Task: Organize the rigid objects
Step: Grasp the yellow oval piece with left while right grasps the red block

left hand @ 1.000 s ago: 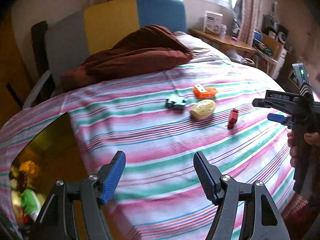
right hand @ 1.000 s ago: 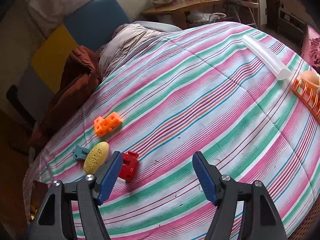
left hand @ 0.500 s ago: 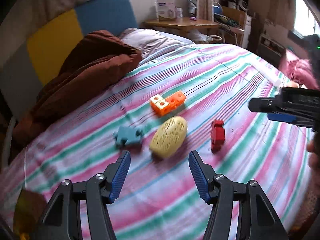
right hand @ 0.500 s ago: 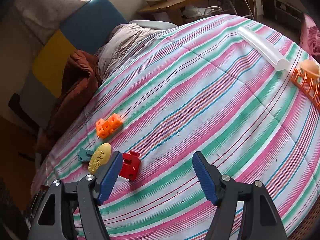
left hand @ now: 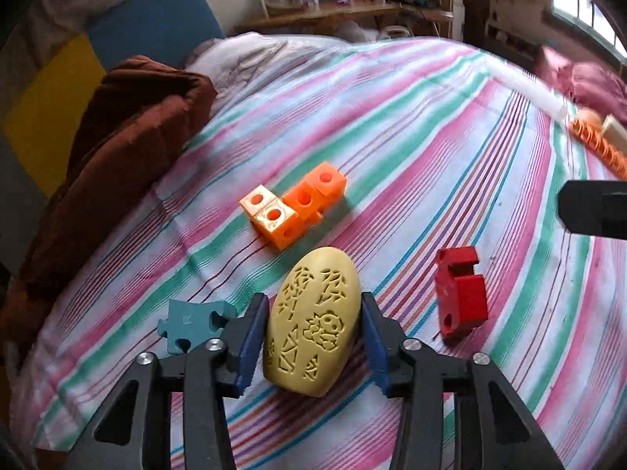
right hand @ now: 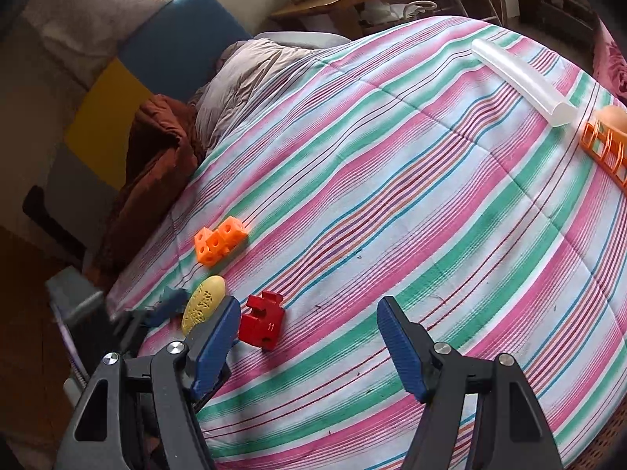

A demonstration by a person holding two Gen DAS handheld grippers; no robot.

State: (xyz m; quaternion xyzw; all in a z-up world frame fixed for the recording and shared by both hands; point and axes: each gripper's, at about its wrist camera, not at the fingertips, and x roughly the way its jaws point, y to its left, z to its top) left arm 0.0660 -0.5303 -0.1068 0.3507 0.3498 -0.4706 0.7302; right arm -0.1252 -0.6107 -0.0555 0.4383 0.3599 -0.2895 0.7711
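Note:
A yellow carved egg-shaped piece lies on the striped bedspread between the fingers of my left gripper, which has closed in to its sides; it also shows in the right wrist view. Left of it lies a teal puzzle piece. Behind it sit joined orange cubes, also in the right wrist view. A red block lies to the right, marked 11 in the right wrist view. My right gripper is open and empty, just right of the red block.
A brown blanket is heaped at the left of the bed. A clear tube and an orange basket holding an egg-like ball lie at the far right. The bed edge runs close along the left and front.
My left gripper has moved forward over the bed and its fingers have narrowed around the yellow egg-shaped piece. The right gripper has hardly moved.

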